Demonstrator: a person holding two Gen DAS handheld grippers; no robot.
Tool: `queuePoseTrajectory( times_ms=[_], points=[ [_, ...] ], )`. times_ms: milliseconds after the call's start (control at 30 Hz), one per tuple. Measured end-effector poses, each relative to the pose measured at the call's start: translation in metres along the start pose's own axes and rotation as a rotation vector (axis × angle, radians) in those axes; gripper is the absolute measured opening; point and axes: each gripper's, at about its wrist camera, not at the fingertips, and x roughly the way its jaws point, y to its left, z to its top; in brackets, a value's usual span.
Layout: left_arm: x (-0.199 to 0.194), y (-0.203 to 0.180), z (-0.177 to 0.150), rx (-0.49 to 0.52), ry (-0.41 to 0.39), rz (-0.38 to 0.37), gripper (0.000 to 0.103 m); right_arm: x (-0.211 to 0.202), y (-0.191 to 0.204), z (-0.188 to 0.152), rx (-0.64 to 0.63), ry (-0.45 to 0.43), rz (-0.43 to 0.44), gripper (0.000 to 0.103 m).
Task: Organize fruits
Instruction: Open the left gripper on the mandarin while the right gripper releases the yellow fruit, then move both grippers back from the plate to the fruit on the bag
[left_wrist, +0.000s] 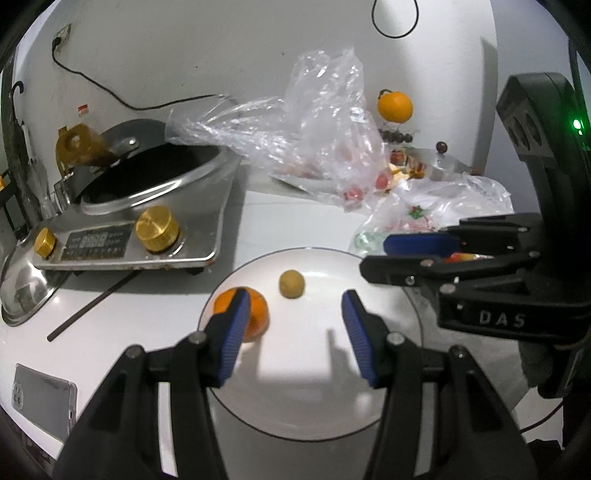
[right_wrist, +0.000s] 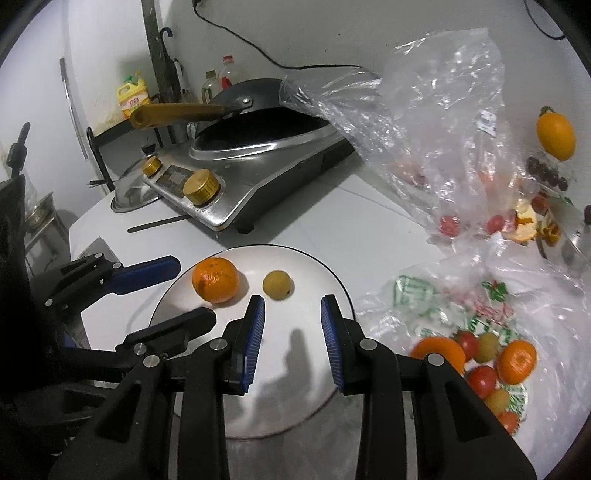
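White countertop holds the plate (right_wrist: 325, 280); remaining fruit lies in the printed bag (right_wrist: 491, 354), right of my empty, spread right gripper (right_wrist: 292, 304), nearer it than my spread, empty left gripper (left_wrist: 293, 301).

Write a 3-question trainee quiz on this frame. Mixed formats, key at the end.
1. True or false: the white plate holds three fruits.
2. Which is bigger: the orange mandarin or the small yellow fruit?
3. Multiple choice: the left gripper and right gripper jaws are A) both apart and empty, B) both clamped on fruit, C) only the right one clamped.

Key: 1 false, it holds two; 2 the mandarin; 3 A.
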Motion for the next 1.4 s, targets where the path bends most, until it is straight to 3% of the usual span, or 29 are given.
queuePoseTrajectory(
  times_ms=[133,267,933,1400],
  points=[
    [-0.006,-0.008,0.001,0.008,-0.007,-0.002,0.054,-0.014,-0.004,-0.006,0.010,-0.014,-0.015,0.034],
    [-0.014,-0.017,0.004,0.008,-0.029,-0.001,0.073,-0.028,-0.011,-0.013,0.025,-0.029,-0.029,0.034],
    [-0.022,-0.079,0.001,0.061,-0.008,-0.041,0.073,-0.080,-0.058,-0.065,0.115,-0.049,-0.108,0.034],
    [-0.009,-0.104,0.001,0.098,0.024,-0.064,0.073,-0.088,-0.091,-0.089,0.170,-0.033,-0.153,0.034]
  ],
)
